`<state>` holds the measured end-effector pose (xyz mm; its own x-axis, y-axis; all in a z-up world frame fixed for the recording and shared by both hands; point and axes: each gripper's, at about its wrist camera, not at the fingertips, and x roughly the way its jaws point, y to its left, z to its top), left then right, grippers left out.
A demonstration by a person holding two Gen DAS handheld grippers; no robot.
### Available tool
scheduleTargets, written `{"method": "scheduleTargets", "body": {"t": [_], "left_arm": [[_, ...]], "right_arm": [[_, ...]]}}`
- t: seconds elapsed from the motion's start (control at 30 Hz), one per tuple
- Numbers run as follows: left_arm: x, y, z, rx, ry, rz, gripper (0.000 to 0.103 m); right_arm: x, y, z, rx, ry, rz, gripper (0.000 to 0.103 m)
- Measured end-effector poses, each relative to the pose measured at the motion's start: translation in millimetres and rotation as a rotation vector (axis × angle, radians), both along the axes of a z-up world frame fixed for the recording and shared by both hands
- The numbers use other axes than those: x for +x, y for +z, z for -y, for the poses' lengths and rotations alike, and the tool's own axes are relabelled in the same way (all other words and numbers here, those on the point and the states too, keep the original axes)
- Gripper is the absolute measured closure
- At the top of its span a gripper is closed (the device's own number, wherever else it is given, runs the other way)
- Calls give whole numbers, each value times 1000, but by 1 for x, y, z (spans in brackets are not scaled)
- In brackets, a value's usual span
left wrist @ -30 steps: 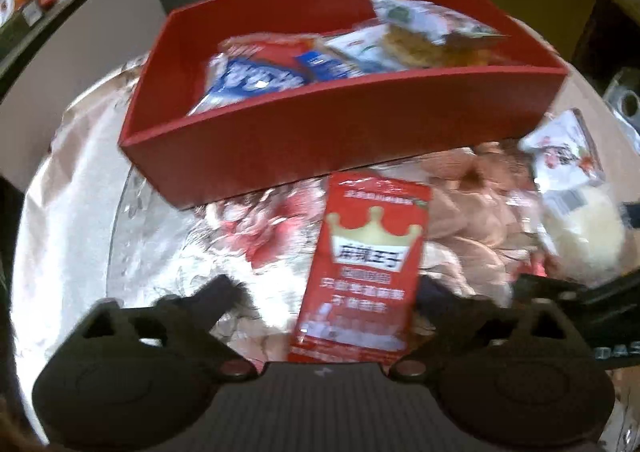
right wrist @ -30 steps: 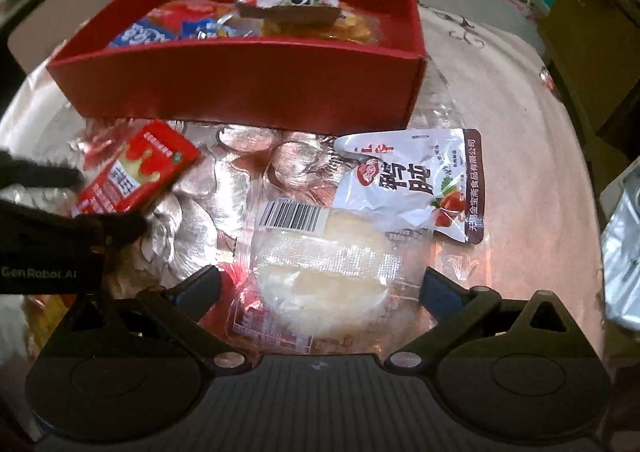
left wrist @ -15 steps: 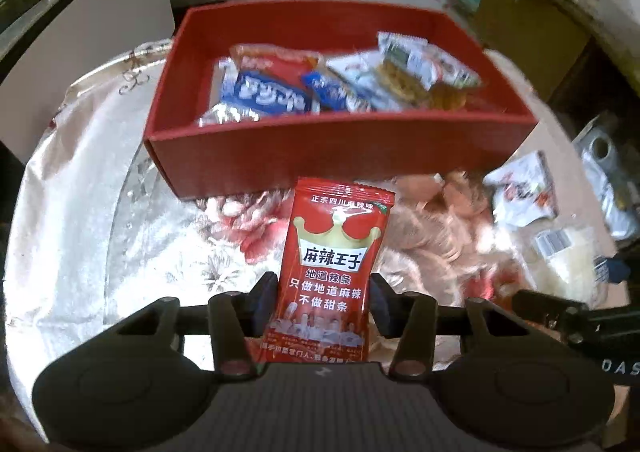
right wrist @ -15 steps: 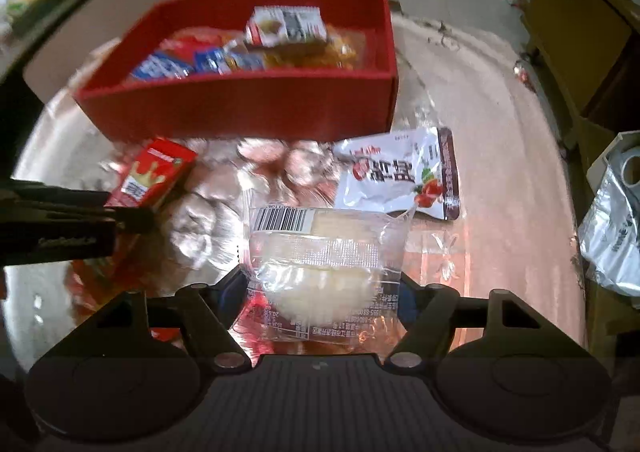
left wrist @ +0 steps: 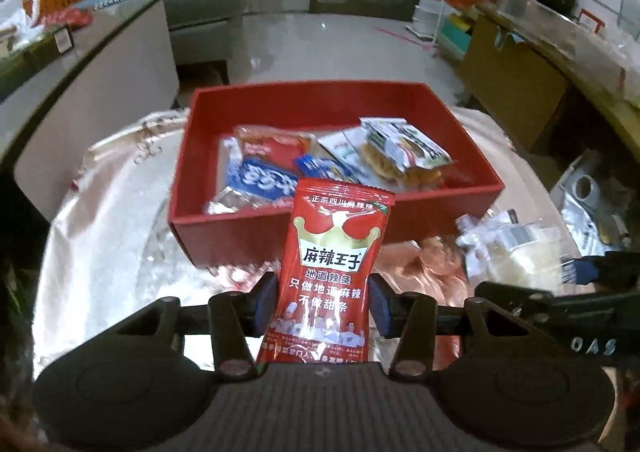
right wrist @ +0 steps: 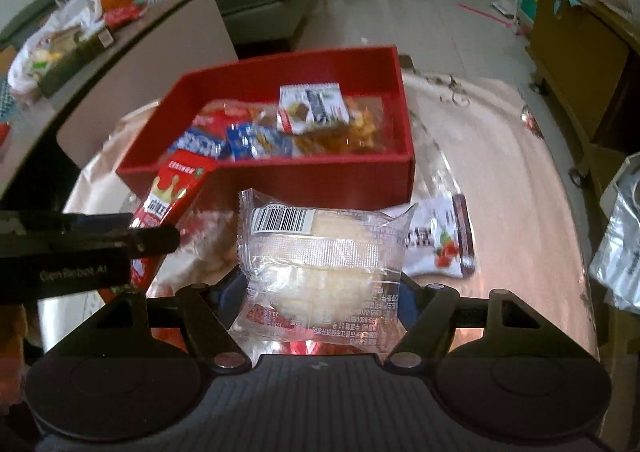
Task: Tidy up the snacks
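Note:
A red box with several snack packets stands on the round table. My left gripper is shut on a red spicy-strip packet, held upright above the table, just in front of the box; the packet also shows in the right wrist view. My right gripper is shut on a clear-wrapped white cake, lifted off the table to the right of the left gripper; the cake shows in the left wrist view. A white packet with red print lies on the table behind the cake.
The table has a shiny floral cover. A silver bag sits at the right edge. A sofa and a wooden cabinet stand beyond the table; a side counter with bags is at left.
Both grippers closed on their packets, the left on the red one and the right on the cake, and lifted them up off the table, so the box now looks lower and farther.

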<state>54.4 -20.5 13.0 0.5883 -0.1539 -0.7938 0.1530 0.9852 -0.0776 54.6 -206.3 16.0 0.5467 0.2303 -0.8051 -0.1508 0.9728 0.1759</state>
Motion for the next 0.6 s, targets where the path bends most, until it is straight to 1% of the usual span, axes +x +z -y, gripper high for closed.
{"method": "scheduleTargets", "body": {"t": [0.23, 0.47, 0.6], "left_arm": [[3, 10, -3, -8, 17, 34, 61], [8, 22, 0, 18, 29, 98, 61], [13, 25, 0, 29, 42, 118, 61]], "right_arm": [[10, 11, -1, 22, -7, 39, 25], [21, 25, -7, 39, 4, 83, 25], [28, 31, -10, 45, 15, 101, 25]]}}
